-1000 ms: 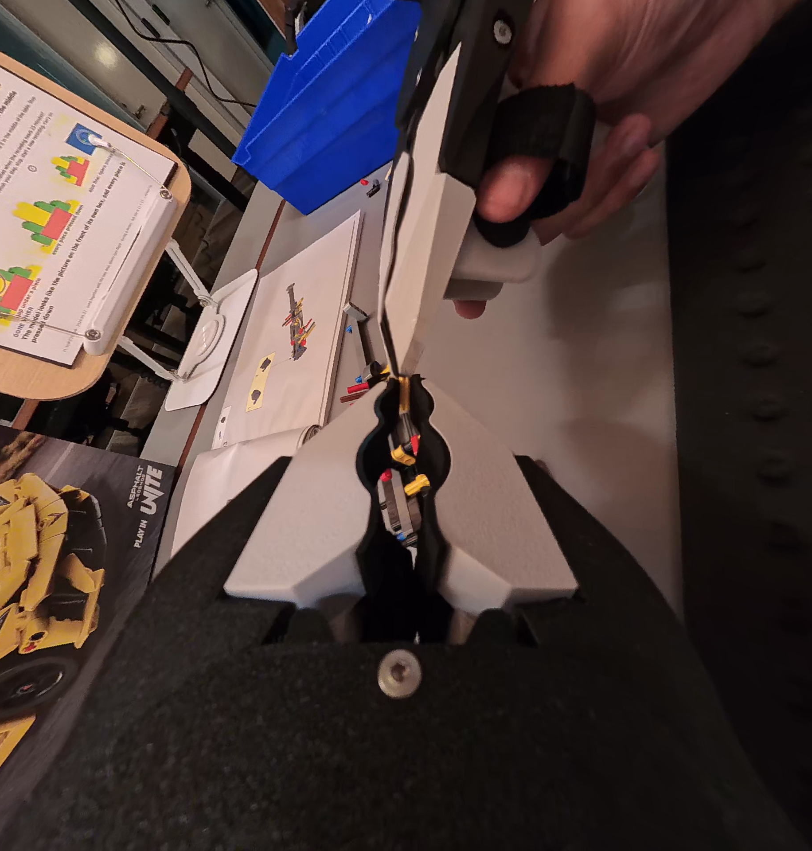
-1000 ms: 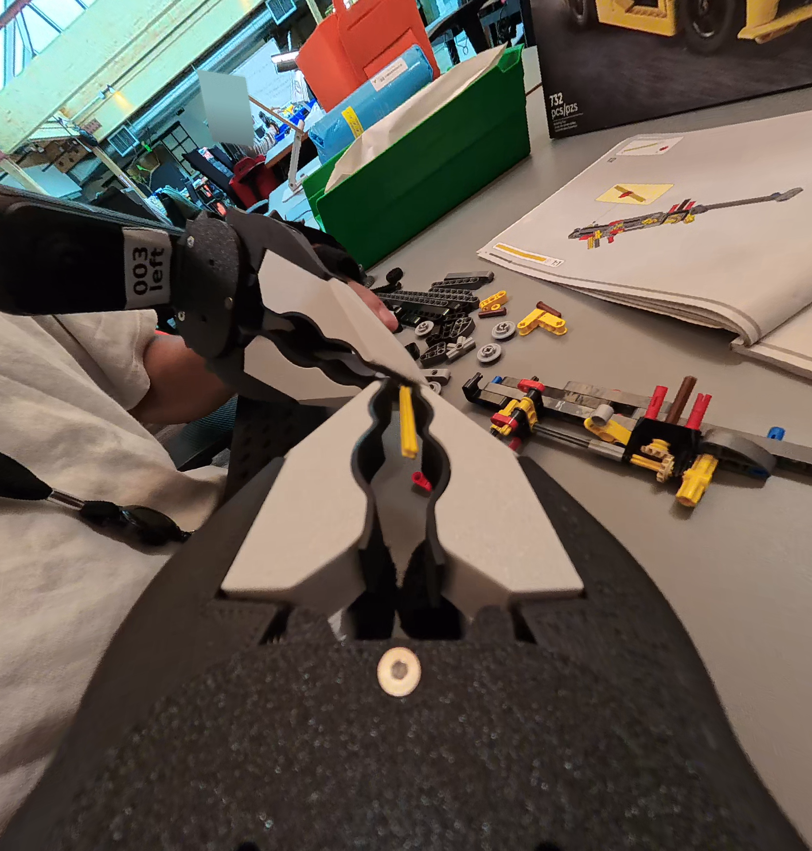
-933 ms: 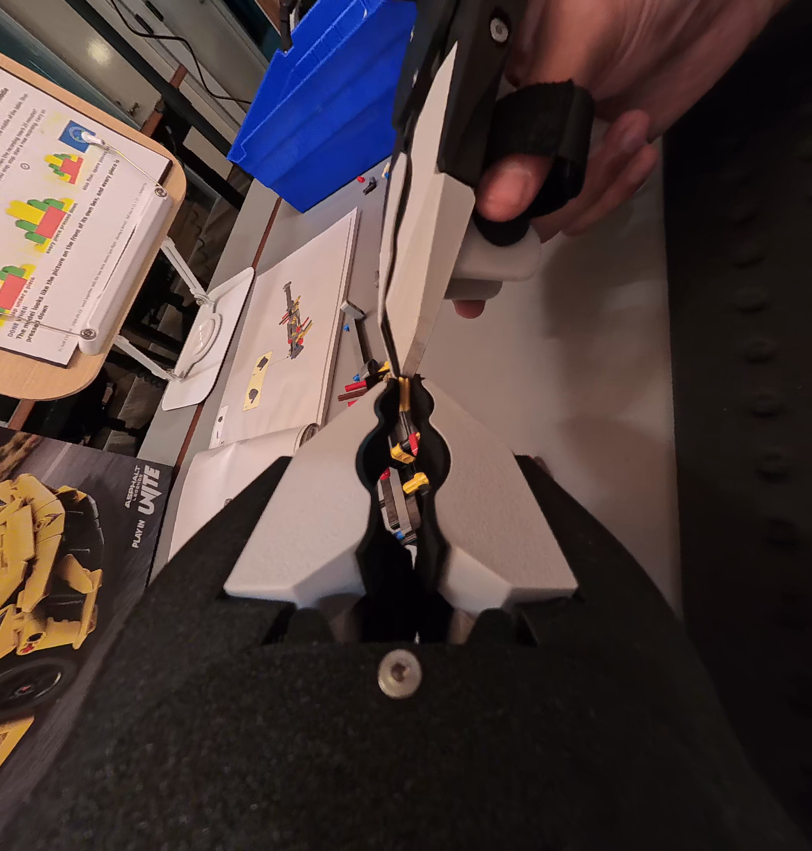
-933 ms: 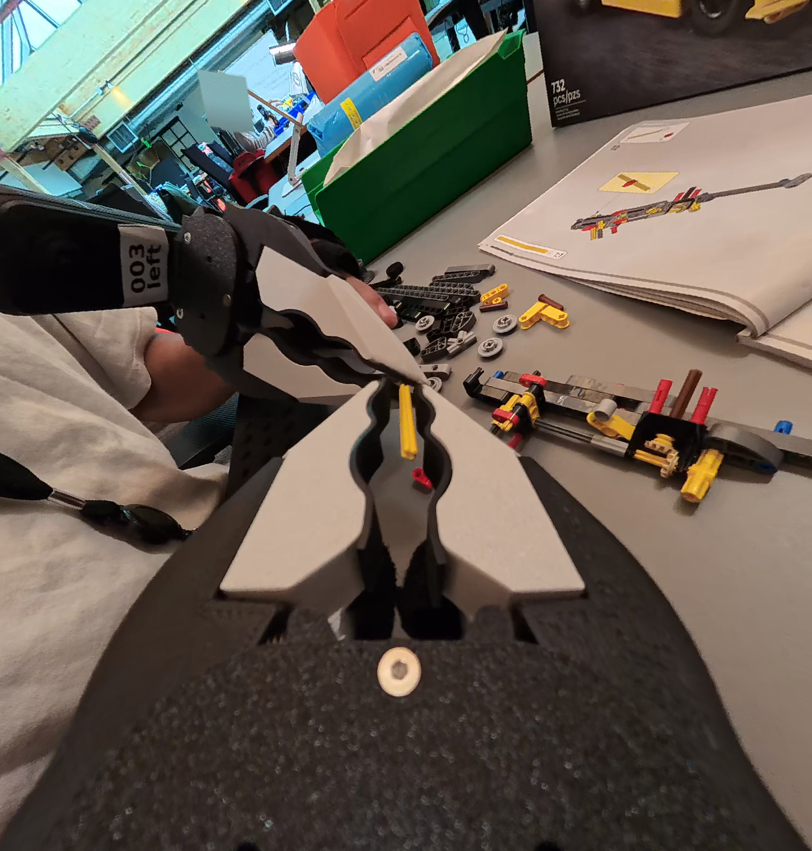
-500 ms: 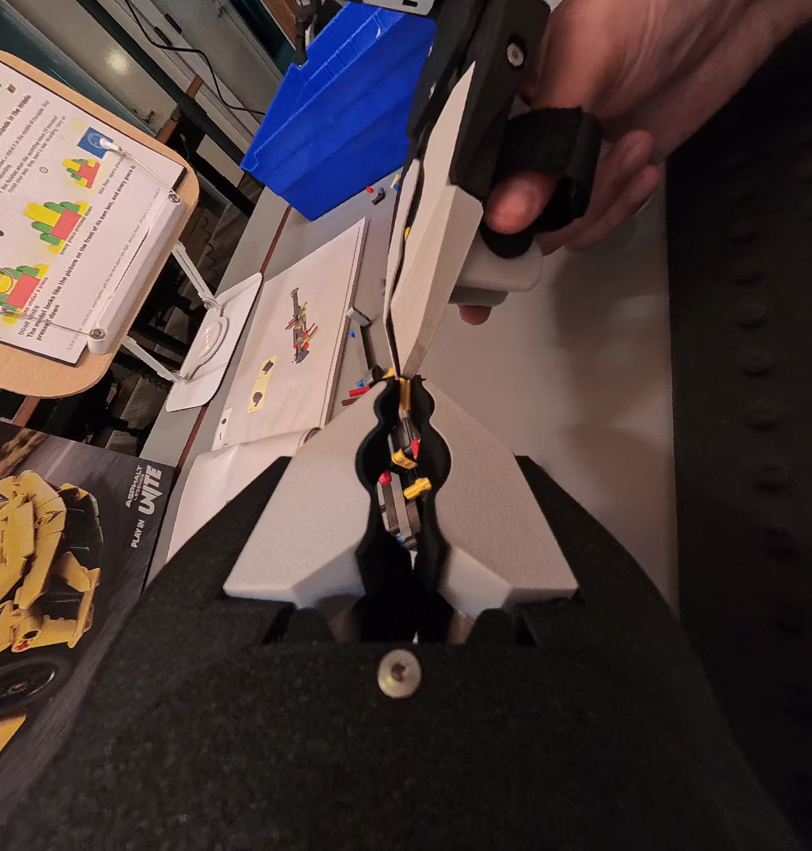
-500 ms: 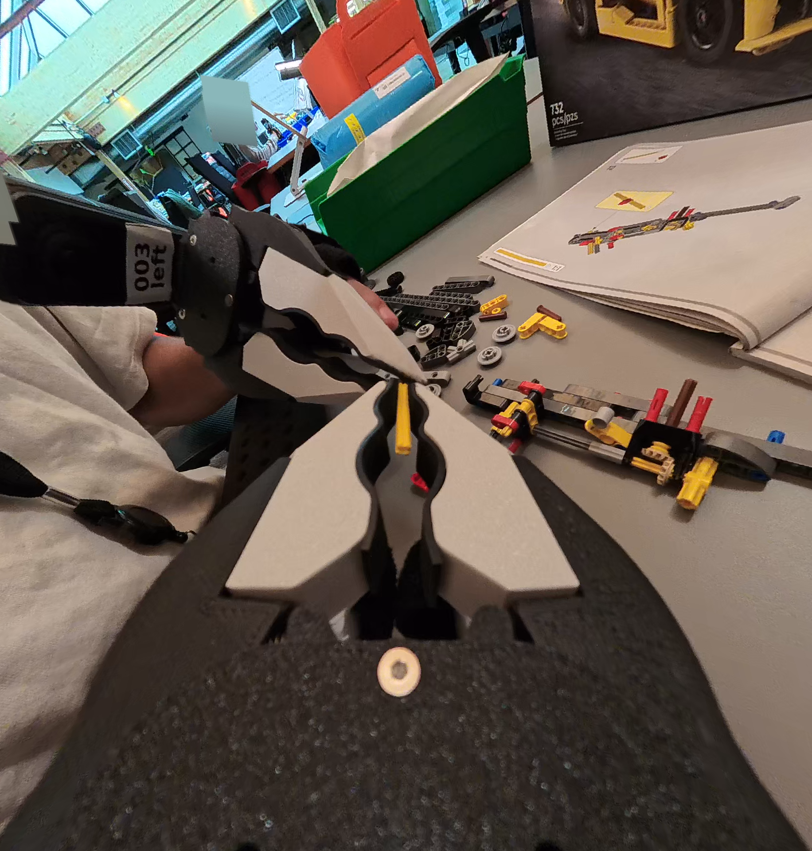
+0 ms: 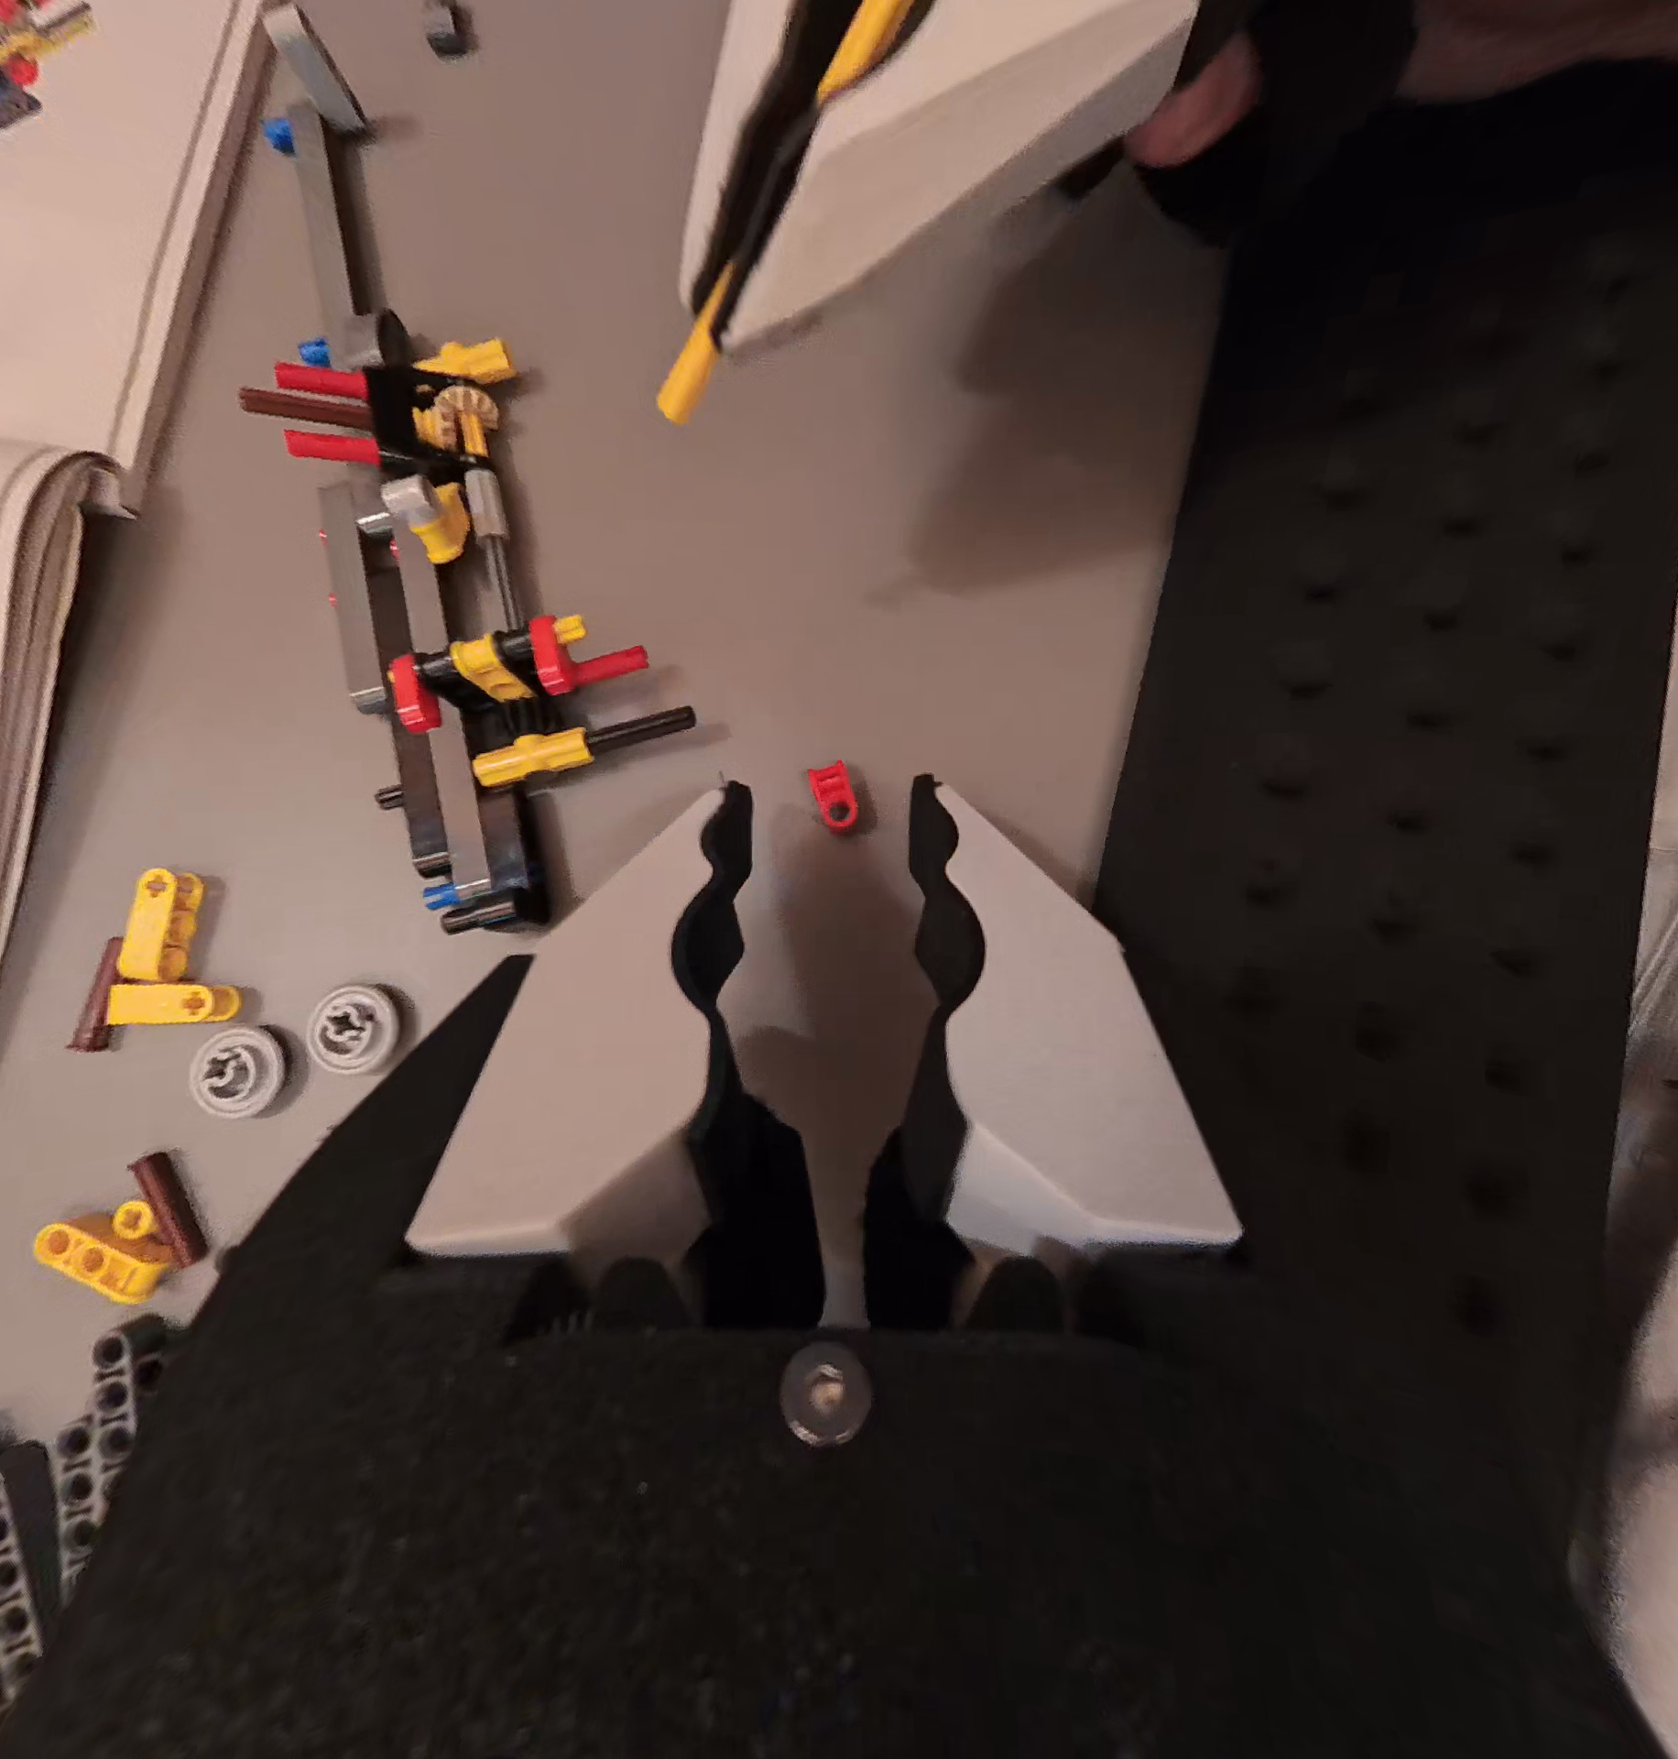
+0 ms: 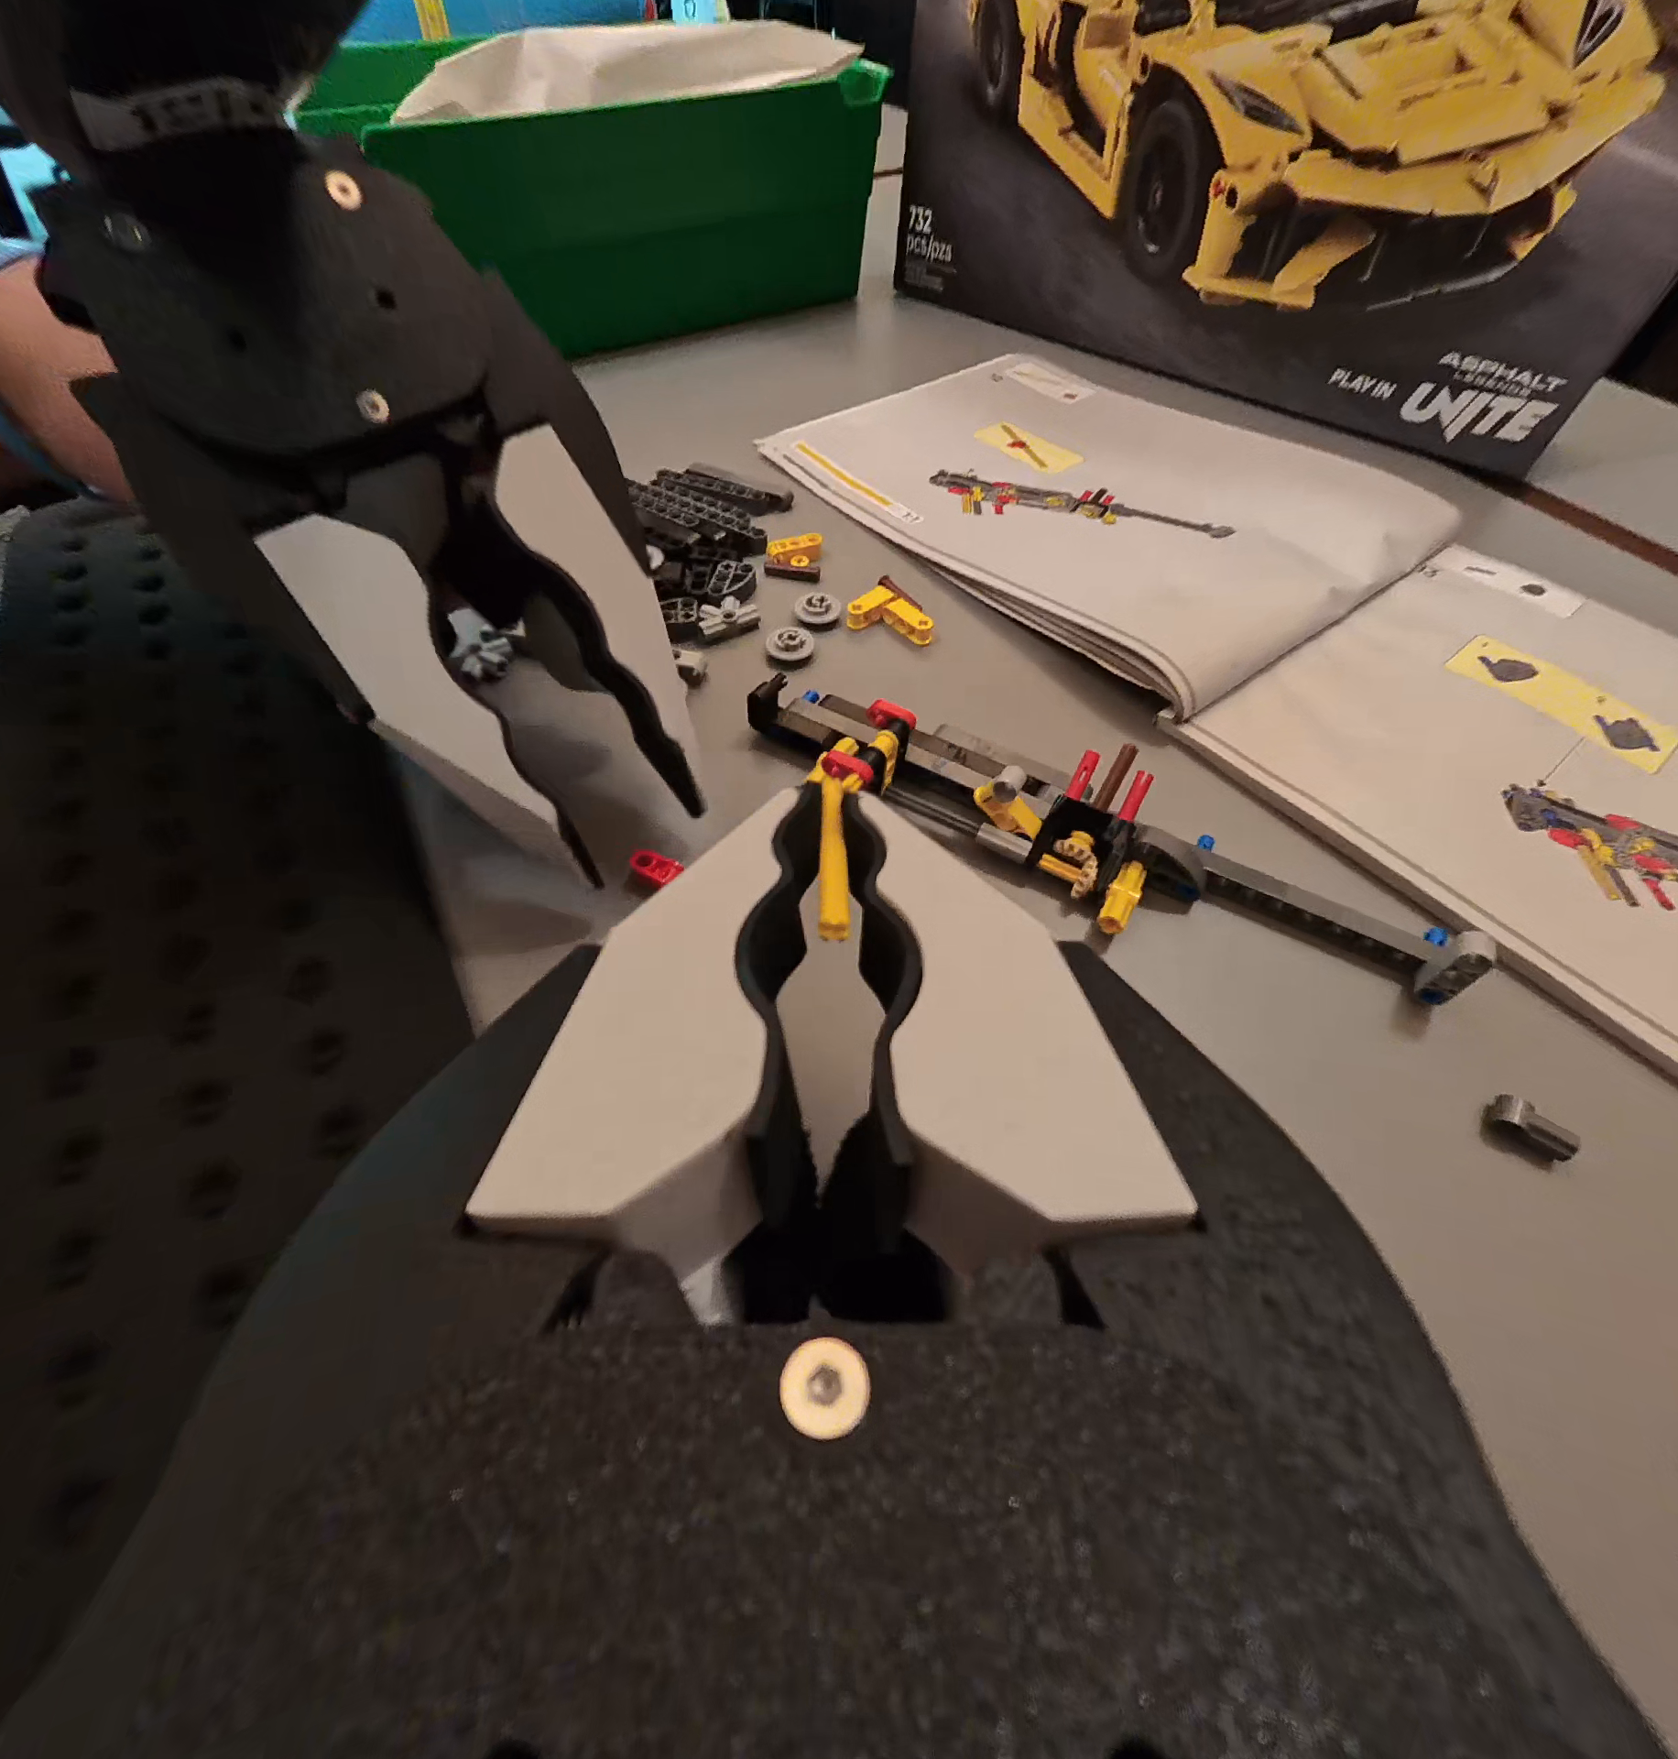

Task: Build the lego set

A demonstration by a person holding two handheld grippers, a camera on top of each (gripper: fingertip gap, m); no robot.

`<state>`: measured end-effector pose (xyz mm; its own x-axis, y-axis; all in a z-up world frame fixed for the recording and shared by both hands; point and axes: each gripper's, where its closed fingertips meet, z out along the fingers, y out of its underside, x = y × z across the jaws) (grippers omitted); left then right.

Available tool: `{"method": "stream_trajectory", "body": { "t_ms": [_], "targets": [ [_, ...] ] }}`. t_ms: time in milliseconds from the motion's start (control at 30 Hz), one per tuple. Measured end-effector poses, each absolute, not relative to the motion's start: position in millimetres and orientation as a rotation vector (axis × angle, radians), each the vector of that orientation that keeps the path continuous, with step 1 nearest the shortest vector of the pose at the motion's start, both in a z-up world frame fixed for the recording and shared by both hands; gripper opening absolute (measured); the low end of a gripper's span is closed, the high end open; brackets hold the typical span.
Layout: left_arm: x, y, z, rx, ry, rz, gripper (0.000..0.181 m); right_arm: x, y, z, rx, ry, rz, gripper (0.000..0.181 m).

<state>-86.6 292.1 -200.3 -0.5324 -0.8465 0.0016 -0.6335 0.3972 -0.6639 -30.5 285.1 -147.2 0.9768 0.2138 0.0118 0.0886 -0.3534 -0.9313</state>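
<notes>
Claws now: your right claw (image 8: 830,809) clamps the yellow axle (image 8: 832,880), your left claw (image 7: 828,795) spread over the red bush (image 7: 833,798) on the bench (image 7: 911,571), so drop and pinch it.

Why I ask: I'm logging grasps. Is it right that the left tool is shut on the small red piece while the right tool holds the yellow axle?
Not quite. The left wrist view shows the left tool open, the small red piece lying loose on the table between its fingers. The right tool does hold the yellow axle.
</notes>
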Motion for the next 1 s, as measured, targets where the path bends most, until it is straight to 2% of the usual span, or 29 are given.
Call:
{"method": "stream_trajectory", "body": {
  "t_ms": [267,367,567,700,833,933,1000],
  "targets": [
    [-85.0,295.2,-208.9,-1.347,2.293,-0.828,0.018,-32.7,283.1,-144.5,-1.901,-0.21,0.206,0.003],
    [-85.1,295.7,-211.0,-1.361,2.29,-0.824,0.006,-32.8,282.9,-143.5,-1.892,-0.209,0.209,0.003],
    [-72.5,293.3,-197.5,-1.351,2.166,-0.951,0.005,-29.6,284.0,-140.3,-1.877,-0.149,0.256,0.003],
    [-43.7,307.8,-142.1,-1.499,1.718,-1.365,0.005,-24.5,289.0,-114.0,-1.766,0.09,0.355,0.003],
    [-33.1,309.1,-112.4,-1.587,1.421,-1.736,0.006,-21.9,295.5,-91.4,-1.689,0.111,0.154,0.003],
    [-35.3,302.8,-116.0,-1.589,1.45,-1.74,0.006,-19.4,299.4,-100.4,-1.723,0.141,0.194,0.003],
    [-47.0,294.8,-137.2,-1.586,1.667,-1.559,0.006,-17.3,298.1,-114.3,-1.779,0.158,0.252,0.003]
  ]
}}
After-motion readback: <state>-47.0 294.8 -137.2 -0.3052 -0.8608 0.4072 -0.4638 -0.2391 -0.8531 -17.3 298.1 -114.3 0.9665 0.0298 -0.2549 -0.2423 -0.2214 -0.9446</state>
